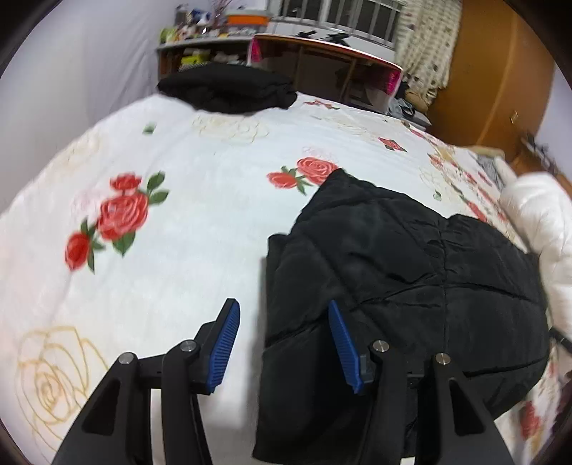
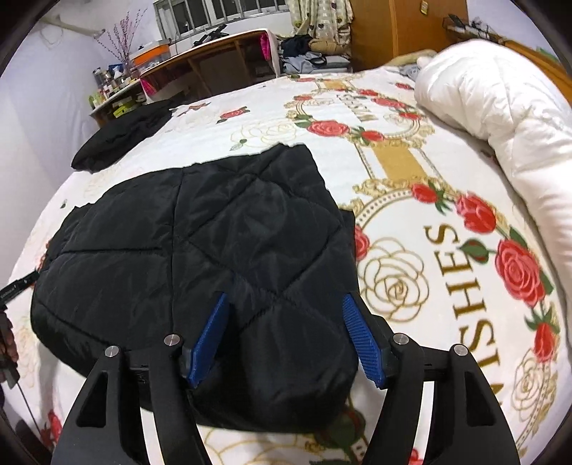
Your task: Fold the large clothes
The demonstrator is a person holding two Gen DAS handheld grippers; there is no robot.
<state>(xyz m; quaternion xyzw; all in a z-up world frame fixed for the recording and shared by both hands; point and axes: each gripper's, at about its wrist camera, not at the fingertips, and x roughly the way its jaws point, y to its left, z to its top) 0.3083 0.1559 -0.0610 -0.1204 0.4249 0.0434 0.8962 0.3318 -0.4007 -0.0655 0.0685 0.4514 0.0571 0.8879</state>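
The black quilted jacket (image 1: pixel 411 272) is running out of the left wrist picture at the bottom, behind the left gripper (image 1: pixel 282 345) arms, so its near hem is staying hidden. Motion blur is smearing the shelf clutter (image 1: pixel 200 25) beyond telling. At the right wrist view's left edge, a hand (image 2: pixel 7 343) is showing only partly.

Bare bedspread (image 1: pixel 178 150) lies open left of the quilted black jacket (image 2: pixel 200 232); the white duvet (image 2: pixel 500 107) blocks the right.
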